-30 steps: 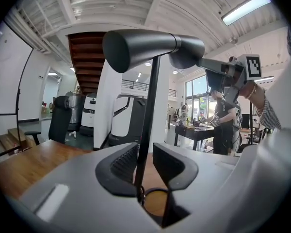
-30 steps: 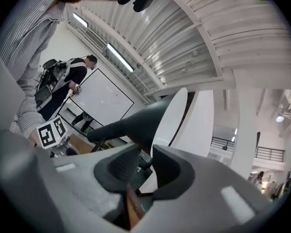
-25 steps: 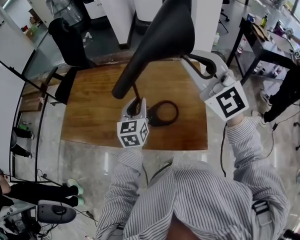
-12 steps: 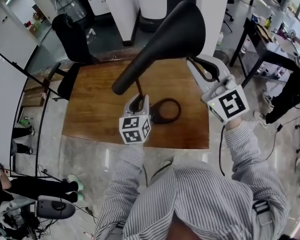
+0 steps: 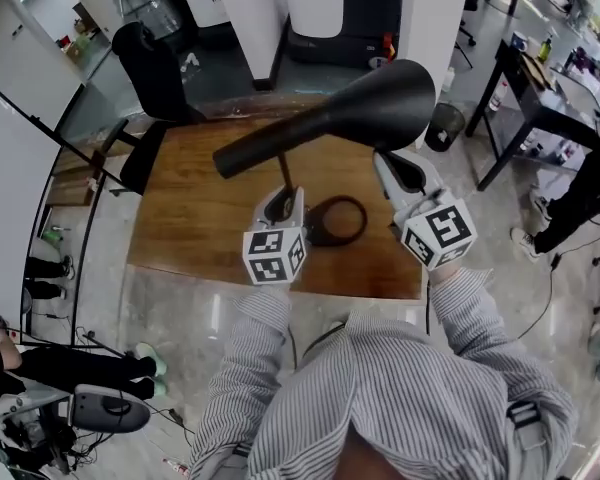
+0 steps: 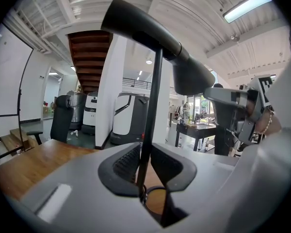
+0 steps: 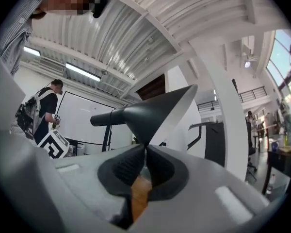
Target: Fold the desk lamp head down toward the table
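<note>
Lamp head [image 5: 370, 103] rim sits pinched in the right tool [image 5: 388, 160], its jaws just closing; left tool [image 5: 283, 203] clamps the lamp stem [image 5: 284, 171].

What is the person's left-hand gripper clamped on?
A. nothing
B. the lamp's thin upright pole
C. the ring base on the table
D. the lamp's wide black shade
B: in the left gripper view, the left gripper has its jaws pressed on the thin black pole that rises to the lamp head.

Fingers [image 7: 127, 168] of the right gripper [image 7: 145, 150], just closed further, pinch the lamp head [image 7: 153, 113] at its rim.
</note>
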A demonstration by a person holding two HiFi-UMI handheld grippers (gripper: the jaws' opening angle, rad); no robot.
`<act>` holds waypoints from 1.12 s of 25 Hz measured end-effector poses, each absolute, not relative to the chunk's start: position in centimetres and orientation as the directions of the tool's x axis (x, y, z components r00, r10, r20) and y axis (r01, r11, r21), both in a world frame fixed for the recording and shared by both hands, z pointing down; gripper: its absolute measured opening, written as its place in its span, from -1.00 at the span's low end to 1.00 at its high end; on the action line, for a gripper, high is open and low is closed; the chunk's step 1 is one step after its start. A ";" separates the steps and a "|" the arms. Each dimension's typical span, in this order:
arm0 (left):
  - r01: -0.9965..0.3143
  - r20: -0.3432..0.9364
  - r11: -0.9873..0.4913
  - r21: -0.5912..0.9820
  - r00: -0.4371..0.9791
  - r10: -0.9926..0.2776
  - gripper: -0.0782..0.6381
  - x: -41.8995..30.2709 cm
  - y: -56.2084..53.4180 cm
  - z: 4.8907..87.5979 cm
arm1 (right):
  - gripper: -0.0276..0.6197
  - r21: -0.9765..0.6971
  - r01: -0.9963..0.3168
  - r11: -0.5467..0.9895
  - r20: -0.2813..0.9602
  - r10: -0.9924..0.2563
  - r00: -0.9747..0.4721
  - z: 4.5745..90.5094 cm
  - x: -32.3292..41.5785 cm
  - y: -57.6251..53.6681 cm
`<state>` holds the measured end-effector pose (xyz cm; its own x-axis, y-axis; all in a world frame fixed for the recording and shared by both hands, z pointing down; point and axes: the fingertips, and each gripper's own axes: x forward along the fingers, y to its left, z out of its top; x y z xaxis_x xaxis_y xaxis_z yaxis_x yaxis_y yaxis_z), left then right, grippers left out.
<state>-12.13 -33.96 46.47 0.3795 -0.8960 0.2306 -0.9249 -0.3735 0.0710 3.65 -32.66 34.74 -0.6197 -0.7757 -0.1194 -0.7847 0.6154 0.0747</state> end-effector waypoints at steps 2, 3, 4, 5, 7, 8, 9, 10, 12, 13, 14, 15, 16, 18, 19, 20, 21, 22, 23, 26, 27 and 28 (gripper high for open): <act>-0.925 0.236 -0.375 0.066 0.380 -0.895 -0.60 -12.4 -34.0 46.6 | -0.88 0.030 -0.774 0.632 -0.089 -0.770 -0.632 36.7 2.6 -32.6; -0.925 0.238 -0.376 0.063 0.379 -0.894 -0.60 -12.5 -34.1 46.7 | -0.89 0.011 -0.769 0.639 -0.076 -0.766 -0.638 37.6 2.1 -32.5; -0.925 0.239 -0.375 0.062 0.379 -0.894 -0.60 -12.6 -34.1 46.7 | -0.89 -0.009 -0.764 0.645 -0.066 -0.763 -0.644 38.3 1.6 -32.4; -0.926 0.240 -0.374 0.061 0.377 -0.895 -0.60 -12.6 -34.1 46.7 | -0.90 -0.029 -0.759 0.650 -0.059 -0.759 -0.648 38.9 1.2 -32.3; -0.928 0.240 -0.368 0.063 0.372 -0.897 -0.60 -12.5 -34.2 46.7 | -0.90 -0.062 -0.752 0.657 -0.048 -0.754 -0.655 39.8 0.6 -32.2; -0.929 0.239 -0.366 0.064 0.370 -0.898 -0.60 -12.4 -34.3 46.7 | -0.91 -0.067 -0.749 0.659 -0.041 -0.752 -0.658 40.2 0.3 -32.2; -0.929 0.239 -0.365 0.065 0.369 -0.898 -0.60 -12.4 -34.3 46.7 | -0.91 -0.067 -0.747 0.661 -0.034 -0.750 -0.660 40.6 0.0 -32.1; -0.929 0.239 -0.364 0.065 0.369 -0.898 -0.60 -12.4 -34.3 46.7 | -0.91 -0.069 -0.745 0.664 -0.028 -0.747 -0.664 41.0 -0.3 -32.0; -0.930 0.242 -0.363 0.065 0.367 -0.898 -0.60 -12.4 -34.3 46.8 | -0.91 -0.086 -0.739 0.668 -0.021 -0.743 -0.669 41.6 -1.0 -31.9; -0.930 0.243 -0.362 0.065 0.367 -0.898 -0.60 -12.5 -34.3 46.8 | -0.91 -0.097 -0.738 0.668 -0.019 -0.743 -0.669 41.9 -1.3 -31.9; -0.930 0.244 -0.363 0.065 0.367 -0.897 -0.60 -12.5 -34.3 46.8 | -0.91 -0.109 -0.737 0.667 -0.017 -0.743 -0.670 42.2 -1.6 -31.8; -0.929 0.246 -0.364 0.066 0.369 -0.896 -0.60 -12.4 -34.3 46.8 | -0.91 -0.122 -0.735 0.667 -0.014 -0.742 -0.671 42.4 -1.9 -31.7; -0.928 0.247 -0.366 0.067 0.371 -0.895 -0.60 -12.4 -34.3 46.9 | -0.91 -0.135 -0.733 0.667 -0.011 -0.740 -0.672 42.7 -2.2 -31.6; -0.927 0.251 -0.371 0.065 0.375 -0.892 -0.61 -12.4 -34.3 46.9 | -0.91 -0.160 -0.729 0.666 -0.006 -0.739 -0.674 43.2 -2.8 -31.4; -0.926 0.253 -0.371 0.064 0.375 -0.892 -0.61 -12.3 -34.3 46.9 | -0.91 -0.173 -0.726 0.665 -0.003 -0.738 -0.675 43.4 -3.1 -31.3; -0.927 0.253 -0.371 0.063 0.374 -0.892 -0.61 -12.3 -34.3 46.8 | -0.91 -0.186 -0.723 0.666 -0.001 -0.736 -0.677 43.6 -3.5 -31.2; -0.927 0.252 -0.370 0.062 0.373 -0.893 -0.61 -12.4 -34.3 46.8 | -0.91 -0.202 -0.717 0.667 0.003 -0.732 -0.682 43.8 -3.9 -31.1; -0.927 0.251 -0.370 0.061 0.373 -0.893 -0.61 -12.4 -34.3 46.9 | -0.91 -0.220 -0.709 0.670 0.007 -0.726 -0.688 44.0 -4.3 -31.0; -0.927 0.251 -0.369 0.061 0.372 -0.894 -0.61 -12.5 -34.3 46.9 | -0.91 -0.239 -0.700 0.672 0.011 -0.720 -0.694 44.3 -4.8 -30.9; -0.927 0.253 -0.370 0.061 0.373 -0.893 -0.61 -12.4 -34.4 47.0 | -0.91 -0.271 -0.681 0.680 0.022 -0.703 -0.711 44.9 -5.9 -30.7; -0.927 0.254 -0.370 0.061 0.373 -0.893 -0.61 -12.4 -34.5 47.1 | -0.91 -0.281 -0.674 0.683 0.024 -0.697 -0.716 45.1 -6.3 -30.7; -0.927 0.253 -0.370 0.062 0.373 -0.893 -0.61 -12.5 -34.5 47.1 | -0.91 -0.293 -0.666 0.686 0.024 -0.691 -0.722 45.1 -6.6 -30.7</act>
